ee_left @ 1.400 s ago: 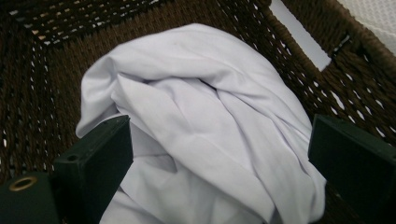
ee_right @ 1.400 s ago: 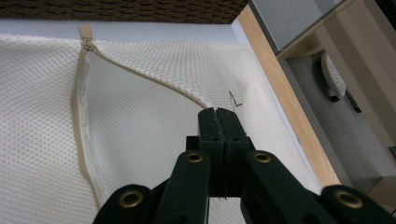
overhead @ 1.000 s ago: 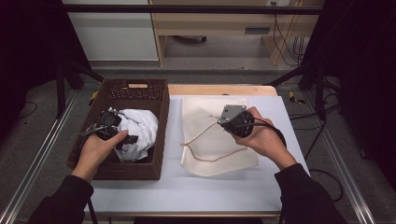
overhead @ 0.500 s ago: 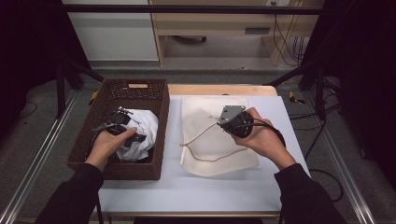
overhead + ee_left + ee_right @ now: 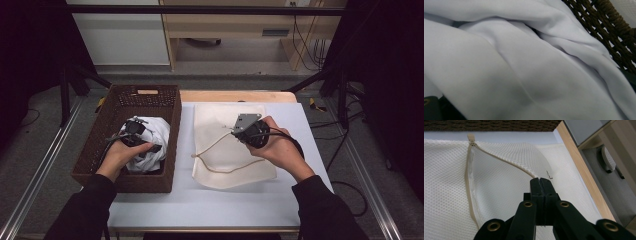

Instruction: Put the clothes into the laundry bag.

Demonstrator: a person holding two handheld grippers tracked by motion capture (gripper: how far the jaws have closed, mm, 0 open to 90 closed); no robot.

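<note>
**Reaching for the white garment while the mesh bag is held open**

High view: the left gripper (image 5: 134, 131) is down in the wicker basket (image 5: 100, 135), on top of the crumpled white garment (image 5: 152, 142) that lies in the basket's near half. The right gripper (image 5: 248, 131) rests over the cream mesh laundry bag (image 5: 225, 172), which lies flat on the white table (image 5: 200, 200) just beside the basket. The bag's long axis runs away from the person, its zipper curving across it towards the basket side.

Left gripper view: white folds lie close against the camera, with basket weave (image 5: 614, 32) at the upper right. The jaws are spread wide, having just been opening; whether cloth sits between them I cannot tell. A good grasp probably calls for pressing into a thick fold before closing, not skimming a single layer.

Right gripper view: the jaws are pressed together, pinching the bag's upper edge at the zipper tape (image 5: 506, 161). The zipper pull (image 5: 470, 137) points towards the basket. Lifting this edge should keep the mouth gaping for the garment.
</note>
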